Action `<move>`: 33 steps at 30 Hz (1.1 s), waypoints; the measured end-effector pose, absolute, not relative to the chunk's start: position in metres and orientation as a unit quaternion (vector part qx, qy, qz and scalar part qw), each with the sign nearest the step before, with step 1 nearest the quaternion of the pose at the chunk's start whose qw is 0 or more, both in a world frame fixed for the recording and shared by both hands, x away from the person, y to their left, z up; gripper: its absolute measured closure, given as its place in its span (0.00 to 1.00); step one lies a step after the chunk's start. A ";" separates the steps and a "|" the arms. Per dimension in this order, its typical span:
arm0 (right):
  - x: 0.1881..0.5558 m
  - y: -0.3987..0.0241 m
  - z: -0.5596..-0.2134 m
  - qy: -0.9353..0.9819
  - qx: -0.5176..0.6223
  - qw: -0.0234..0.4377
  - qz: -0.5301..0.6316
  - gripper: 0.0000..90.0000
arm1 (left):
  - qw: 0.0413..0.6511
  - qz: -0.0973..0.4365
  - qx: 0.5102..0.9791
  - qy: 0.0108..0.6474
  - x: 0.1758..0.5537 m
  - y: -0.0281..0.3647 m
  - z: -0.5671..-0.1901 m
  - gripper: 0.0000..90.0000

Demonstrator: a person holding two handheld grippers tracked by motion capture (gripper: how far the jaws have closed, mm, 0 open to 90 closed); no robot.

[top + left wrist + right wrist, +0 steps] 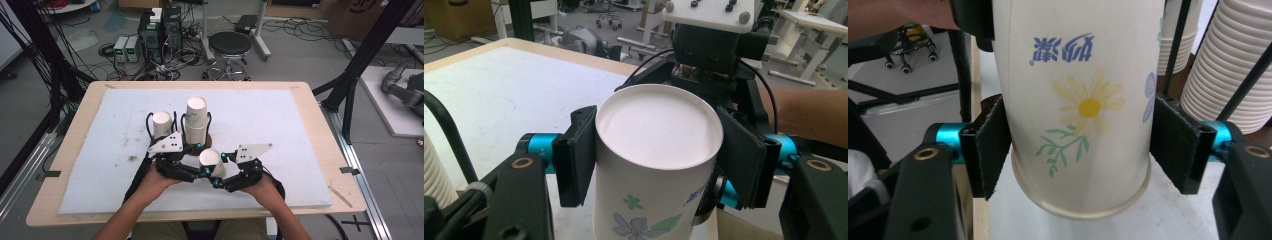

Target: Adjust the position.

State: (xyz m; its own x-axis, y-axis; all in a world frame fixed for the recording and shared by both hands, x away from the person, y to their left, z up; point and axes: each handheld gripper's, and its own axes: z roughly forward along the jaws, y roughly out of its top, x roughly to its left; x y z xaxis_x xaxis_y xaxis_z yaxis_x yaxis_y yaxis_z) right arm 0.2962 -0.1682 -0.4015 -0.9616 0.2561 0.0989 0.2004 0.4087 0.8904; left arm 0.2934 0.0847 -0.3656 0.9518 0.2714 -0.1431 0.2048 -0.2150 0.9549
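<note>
Both sets of fingers clamp one upside-down paper cup between the two hands, near the front middle of the desk. Seen in the left gripper view, the left gripper presses its black pads on the cup near its flat white base. Seen in the right gripper view, the right gripper squeezes the flowered wall close to the rim. Just behind the cup stand two cup stacks in wire holders: a shorter stack and a taller stack. Beyond the desk, a black stool stands on the floor.
</note>
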 end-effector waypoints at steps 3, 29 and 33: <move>0.296 -0.167 -0.401 0.844 0.128 0.022 0.521 0.37 | 0.604 0.030 0.782 0.149 0.293 0.085 -0.366 0.23; 0.304 -0.157 -0.389 0.894 0.087 0.021 0.438 0.37 | 0.558 0.017 0.813 0.164 0.296 0.110 -0.359 0.16; 0.306 -0.152 -0.382 0.907 0.071 0.024 0.415 0.37 | 0.548 0.013 0.821 0.160 0.295 0.109 -0.360 0.17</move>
State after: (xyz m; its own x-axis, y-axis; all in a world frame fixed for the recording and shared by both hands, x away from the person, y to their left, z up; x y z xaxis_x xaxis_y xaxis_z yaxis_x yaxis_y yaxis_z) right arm 0.3059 -0.1517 -0.3819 -0.9886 0.1495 0.0157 0.1096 0.6457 0.7557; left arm 0.2954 0.1093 -0.3602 0.9485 0.2764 -0.1547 0.2486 -0.3472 0.9042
